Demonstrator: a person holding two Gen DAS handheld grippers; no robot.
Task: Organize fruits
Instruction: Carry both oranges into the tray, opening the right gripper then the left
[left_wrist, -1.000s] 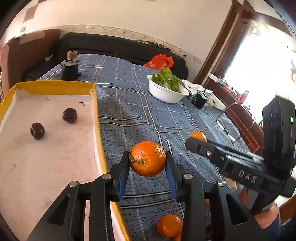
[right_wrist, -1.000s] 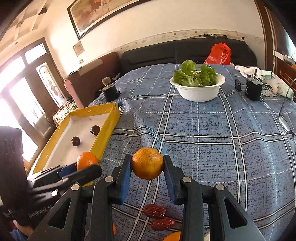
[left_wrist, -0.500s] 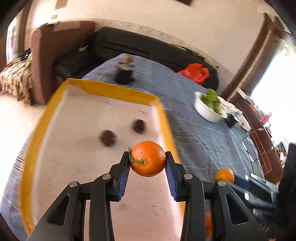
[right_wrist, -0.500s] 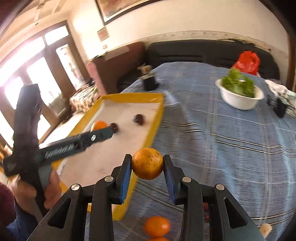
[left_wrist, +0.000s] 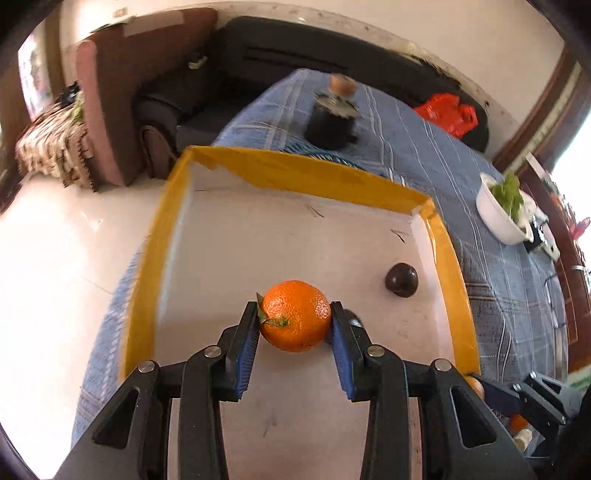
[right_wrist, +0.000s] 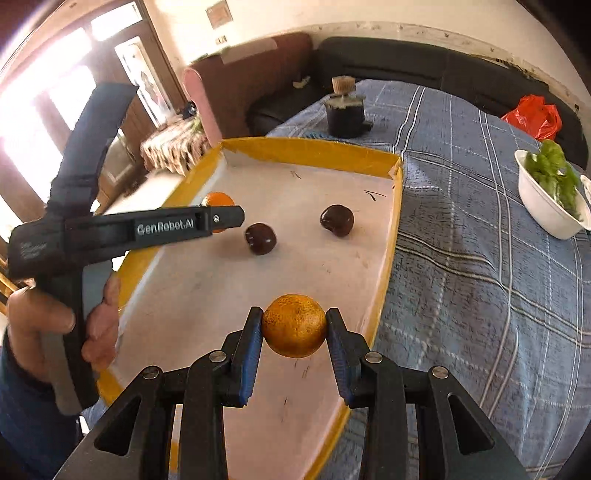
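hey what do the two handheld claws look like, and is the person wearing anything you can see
Both claws are black plastic with angular, cut-out finger arms, silver pivot bolts and ribbed blue pads. Seen from the right wrist camera, the left claw is a long pistol-grip tool printed "GenRobot.AI" in white. The left hand gripping it emerges from a dark blue sleeve.

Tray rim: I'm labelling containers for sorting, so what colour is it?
Yellow, around a white floor; the tray rim shows best in the right wrist view.
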